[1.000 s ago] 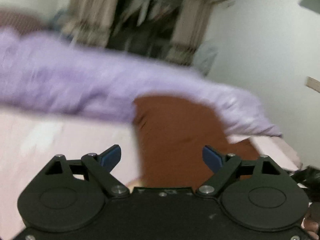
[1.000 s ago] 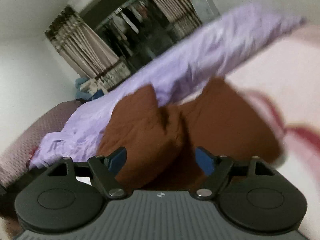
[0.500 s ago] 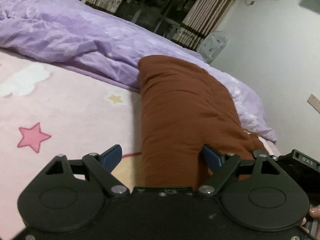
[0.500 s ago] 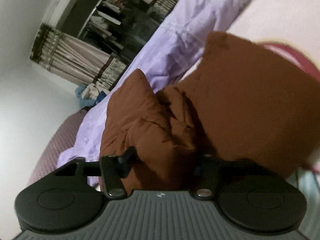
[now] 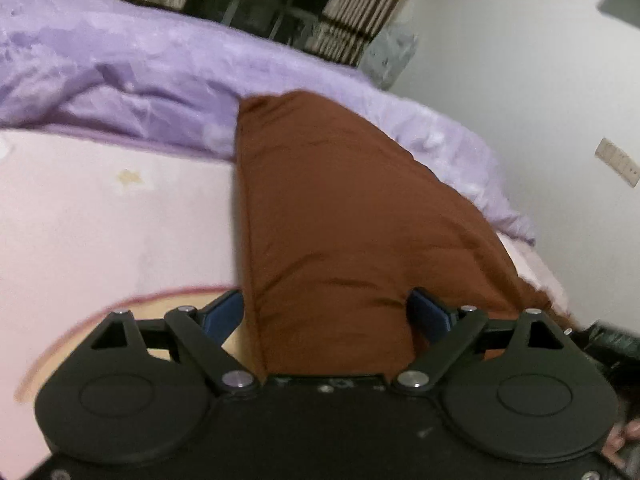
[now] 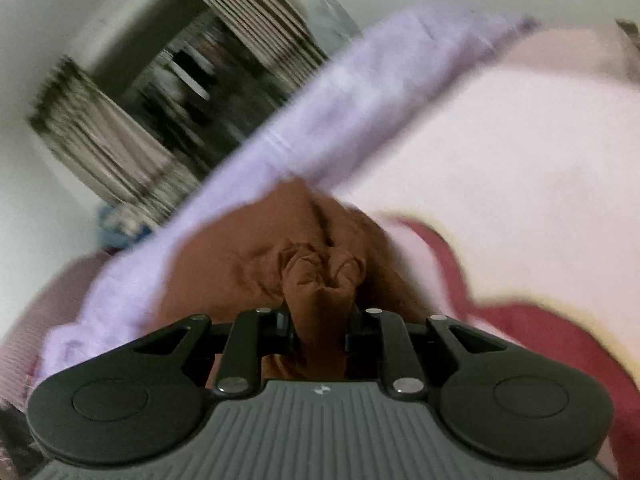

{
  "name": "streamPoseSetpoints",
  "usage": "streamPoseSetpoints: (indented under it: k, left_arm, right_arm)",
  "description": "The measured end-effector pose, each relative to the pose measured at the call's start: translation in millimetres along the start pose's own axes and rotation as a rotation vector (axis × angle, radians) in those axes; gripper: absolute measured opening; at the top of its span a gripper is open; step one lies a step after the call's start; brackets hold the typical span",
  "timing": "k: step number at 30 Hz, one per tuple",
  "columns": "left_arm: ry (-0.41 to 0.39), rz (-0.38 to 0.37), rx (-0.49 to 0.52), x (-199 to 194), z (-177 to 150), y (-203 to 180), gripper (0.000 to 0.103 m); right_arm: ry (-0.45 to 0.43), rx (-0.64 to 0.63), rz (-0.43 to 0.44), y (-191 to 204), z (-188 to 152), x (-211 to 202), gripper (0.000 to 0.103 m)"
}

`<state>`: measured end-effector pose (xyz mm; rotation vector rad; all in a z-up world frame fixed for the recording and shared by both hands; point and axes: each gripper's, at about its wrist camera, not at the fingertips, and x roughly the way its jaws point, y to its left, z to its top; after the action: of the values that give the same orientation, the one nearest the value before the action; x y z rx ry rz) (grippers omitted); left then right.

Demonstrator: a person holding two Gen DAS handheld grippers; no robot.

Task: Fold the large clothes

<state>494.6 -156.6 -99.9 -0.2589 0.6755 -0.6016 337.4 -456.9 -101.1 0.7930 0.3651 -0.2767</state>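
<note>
We see the brown garment (image 5: 340, 216) lying on the pink bed sheet (image 5: 100, 220), against the purple duvet (image 5: 120, 72); our left gripper (image 5: 326, 312) has its jaws wide and opening, cloth between them but not pinched; our right gripper (image 6: 320, 320) is closing, a bunched fold of the garment squeezed between its jaws.

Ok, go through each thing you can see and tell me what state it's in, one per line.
Brown garment: lying on the bed, one end bunched up between the right jaws.
Right gripper: jaws closing, pinching a wad of the garment.
Left gripper: jaws wide and opening, garment between them, not pressed.
Purple duvet: rumpled along the far side.
Pink sheet: spread flat.
Curtains: drawn apart.
</note>
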Motion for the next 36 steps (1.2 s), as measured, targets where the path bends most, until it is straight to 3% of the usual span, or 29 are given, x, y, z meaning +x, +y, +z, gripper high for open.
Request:
streamPoseSetpoints:
  k: [6, 9, 11, 17, 21, 26, 28, 30, 31, 33, 36]
  left_arm:
    - [0.005, 0.011, 0.006, 8.7, -5.1, 11.1, 0.101]
    - [-0.01, 0.019, 0.028, -2.9, -0.8, 5.2, 0.101]
    - [-0.034, 0.023, 0.07, -22.6, 0.4, -1.4, 0.096]
    - [-0.051, 0.014, 0.176, -77.7, -25.9, -3.4, 0.094]
    - [-0.041, 0.023, 0.235, -78.8, -57.2, -15.9, 0.088]
    - [0.02, 0.122, 0.252, -42.8, -70.2, -19.7, 0.058]
    - [0.033, 0.13, 0.225, -31.2, -69.2, -12.7, 0.047]
    - [0.026, 0.112, 0.19, -32.4, -67.3, -8.5, 0.036]
    - [0.011, 0.129, 0.191, -36.5, -65.8, -8.5, 0.031]
    - [-0.027, 0.173, 0.207, -44.8, -62.4, -10.0, 0.029]
    - [-0.021, 0.17, 0.177, -43.7, -55.4, -4.0, 0.029]
  right_arm:
    - [-0.008, 0.029, 0.062, -14.4, -12.2, 9.0, 0.029]
    - [-0.013, 0.016, 0.1, -16.3, -7.7, -1.5, 0.048]
    - [-0.03, 0.016, 0.095, -21.1, -3.5, -14.8, 0.073]
    - [-0.013, 0.016, 0.134, -13.9, 4.3, -32.1, 0.075]
    - [0.016, 0.032, 0.109, -6.7, 1.2, -14.6, 0.075]
    - [0.021, 0.048, 0.087, -3.3, -6.5, -7.4, 0.074]
    - [0.015, 0.048, 0.084, -3.7, -7.9, -7.0, 0.073]
    - [0.013, 0.022, 0.072, -0.8, -7.0, -6.2, 0.046]
    - [0.005, 0.005, 0.068, 0.6, -8.0, -10.6, 0.026]
    - [-0.03, 0.002, 0.069, 6.1, -2.5, -22.0, 0.02]
    - [-0.053, -0.007, 0.096, 9.4, 3.0, -29.4, 0.02]
